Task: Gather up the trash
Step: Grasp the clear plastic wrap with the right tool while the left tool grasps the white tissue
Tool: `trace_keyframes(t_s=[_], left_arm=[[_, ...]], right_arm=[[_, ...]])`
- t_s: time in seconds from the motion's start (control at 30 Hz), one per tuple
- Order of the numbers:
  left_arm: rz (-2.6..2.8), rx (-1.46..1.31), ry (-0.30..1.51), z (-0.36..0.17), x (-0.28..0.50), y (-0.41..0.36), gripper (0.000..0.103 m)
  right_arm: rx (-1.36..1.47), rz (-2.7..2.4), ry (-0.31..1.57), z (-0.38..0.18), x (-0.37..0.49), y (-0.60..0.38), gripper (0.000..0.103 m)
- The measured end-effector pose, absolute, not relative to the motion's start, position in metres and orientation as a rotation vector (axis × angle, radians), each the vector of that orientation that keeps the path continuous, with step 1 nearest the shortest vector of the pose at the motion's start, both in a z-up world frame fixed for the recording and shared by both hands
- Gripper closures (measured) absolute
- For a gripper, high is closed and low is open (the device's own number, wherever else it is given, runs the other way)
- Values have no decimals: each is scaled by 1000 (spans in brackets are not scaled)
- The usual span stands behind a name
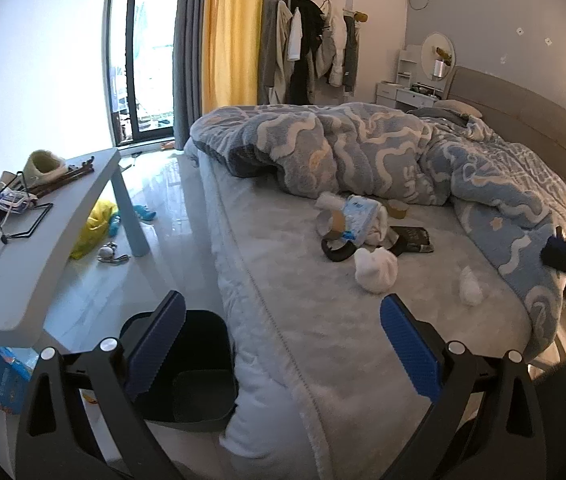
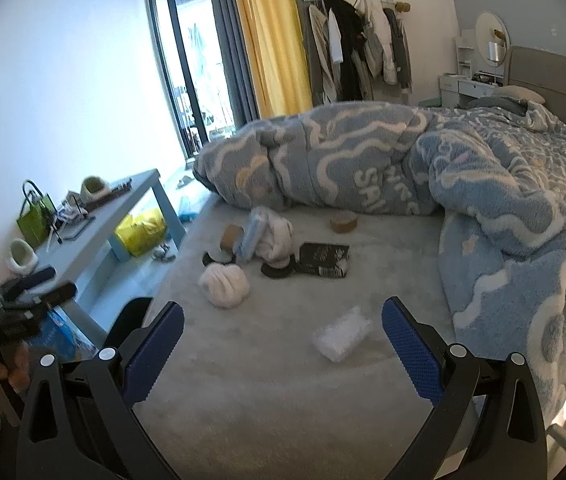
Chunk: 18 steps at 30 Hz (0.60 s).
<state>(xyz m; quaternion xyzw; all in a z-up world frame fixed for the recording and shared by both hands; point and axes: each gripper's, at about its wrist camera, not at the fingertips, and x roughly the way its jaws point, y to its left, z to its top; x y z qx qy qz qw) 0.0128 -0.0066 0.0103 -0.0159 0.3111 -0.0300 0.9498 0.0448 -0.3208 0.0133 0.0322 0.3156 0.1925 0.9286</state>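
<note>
We have collected nothing yet: both the left gripper (image 1: 283,336) and right gripper (image 2: 283,336) hover empty, jaws apart. The crumpled white tissue (image 2: 341,338) at lower centre, the white paper wad (image 2: 225,283) and the wrappers at mid-frame lie on the grey bed (image 2: 243,400), and the black plastic bin (image 1: 187,368) at lower left looks empty.

Trash sits loose on the grey bed sheet: a clear crumpled plastic wrapper (image 2: 341,338) nearest, a balled white tissue wad (image 2: 225,284) just beyond, w/ a flat black packet (image 2: 325,260) further back. A brown tape roll (image 2: 344,222) lies by the quilt edge; the black bin (image 1: 191,364) stands on the floor beside the bed, lid-less.
</note>
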Motion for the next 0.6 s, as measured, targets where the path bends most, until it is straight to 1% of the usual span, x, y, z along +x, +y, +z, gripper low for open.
trace_keyframes(t_s=[0.13,0.27,0.3,0.37,0.4,0.5,0.6], left_arm=[[-106,-8,638,9,21,-12,4],[-173,-42,660,4,30,-13,5],[-185,-40,666,3,32,-14,5],[-217,-30,673,1,38,-17,5],[-228,-26,672,0,40,-19,6],[-272,-35,684,-2,50,-24,20],[-300,-37,691,-3,59,-30,21]], right_arm=[[48,377,678,0,51,-317,3],[15,340,695,-20,62,-316,3],[25,340,712,-27,67,-318,4],[33,330,736,-38,73,-321,9],[36,324,748,-43,76,-323,12],[54,320,775,-55,84,-326,17],[47,326,796,-67,93,-323,17]])
